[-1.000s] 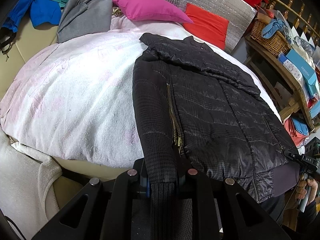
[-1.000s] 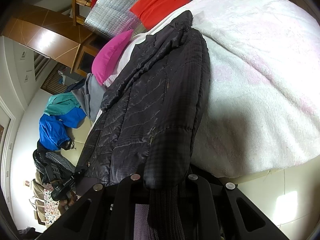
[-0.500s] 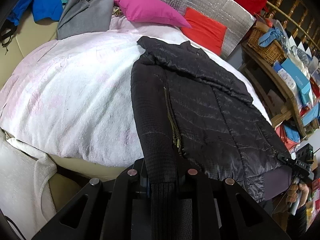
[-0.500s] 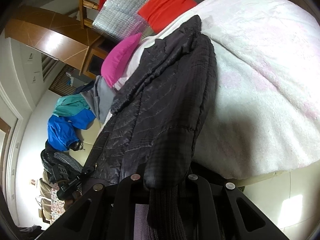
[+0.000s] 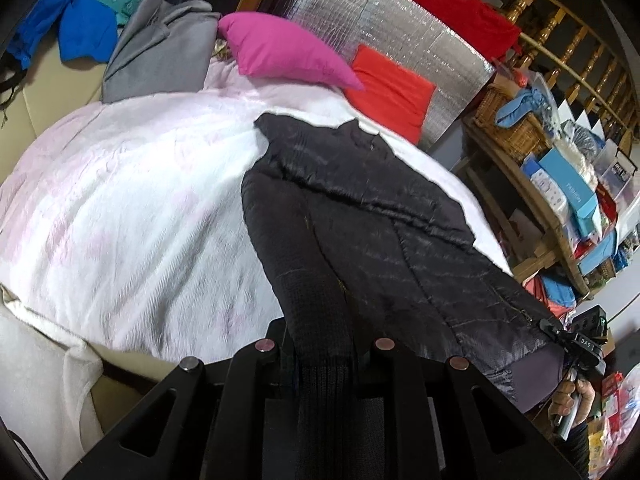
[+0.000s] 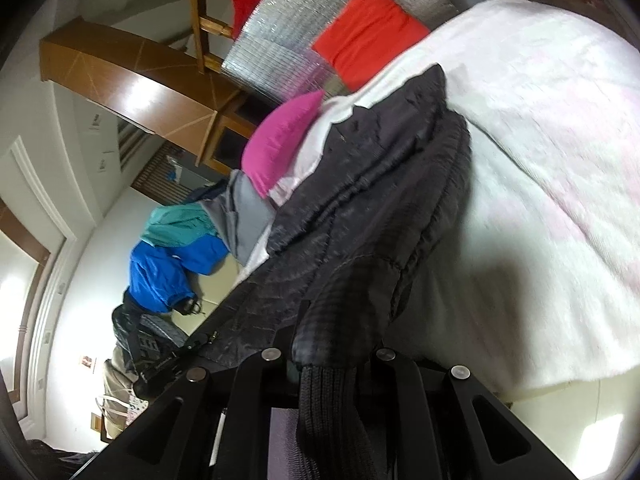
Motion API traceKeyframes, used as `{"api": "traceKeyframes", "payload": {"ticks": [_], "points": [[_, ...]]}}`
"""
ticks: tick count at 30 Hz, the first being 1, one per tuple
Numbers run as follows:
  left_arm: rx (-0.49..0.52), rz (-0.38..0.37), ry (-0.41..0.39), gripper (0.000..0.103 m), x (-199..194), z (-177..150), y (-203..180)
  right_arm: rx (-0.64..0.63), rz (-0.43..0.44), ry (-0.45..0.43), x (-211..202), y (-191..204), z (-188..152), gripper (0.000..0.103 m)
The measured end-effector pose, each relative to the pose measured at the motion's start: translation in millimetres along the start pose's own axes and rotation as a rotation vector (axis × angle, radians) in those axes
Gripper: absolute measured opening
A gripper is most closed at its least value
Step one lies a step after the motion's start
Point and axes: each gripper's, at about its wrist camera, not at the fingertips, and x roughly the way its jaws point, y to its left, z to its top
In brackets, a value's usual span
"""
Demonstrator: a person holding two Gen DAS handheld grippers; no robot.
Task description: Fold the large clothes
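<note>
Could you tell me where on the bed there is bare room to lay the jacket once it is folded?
The white blanket is bare between the black jacket, the grey garment and the bed's near edge. The head end is crowded by the pink pillow and red pillow.

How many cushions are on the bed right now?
2: a pink cushion at the head of the bed beside the grey garment, and a red cushion against the silver panel. More may be hidden.
</note>
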Motion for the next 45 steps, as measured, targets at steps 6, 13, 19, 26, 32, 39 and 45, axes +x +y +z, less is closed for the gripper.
{"api": "traceKeyframes", "payload": {"ticks": [6, 13, 19, 26, 32, 39, 45], "points": [[0.006, -0.025, -0.050, 0.018, -6, 20, -4, -0.033, 0.040, -0.040, -5, 16, 20, 0.015], [0.018, -0.037, -0.088, 0.018, -8, 36, -9, -0.064, 0.061, -0.075, -7, 32, 37, 0.015], [0.021, -0.040, -0.114, 0.018, -7, 48, -8, -0.080, 0.067, -0.106, -6, 40, 51, 0.015], [0.059, -0.033, -0.152, 0.018, -8, 67, -16, -0.110, 0.066, -0.141, -6, 53, 69, 0.015], [0.086, -0.025, -0.185, 0.018, -6, 84, -21, -0.126, 0.057, -0.166, -4, 60, 81, 0.015], [0.118, -0.013, -0.209, 0.018, -6, 91, -25, -0.145, 0.048, -0.185, -3, 66, 88, 0.015], [0.128, -0.017, -0.212, 0.018, -5, 93, -24, -0.158, 0.035, -0.189, -1, 66, 86, 0.015]]}}
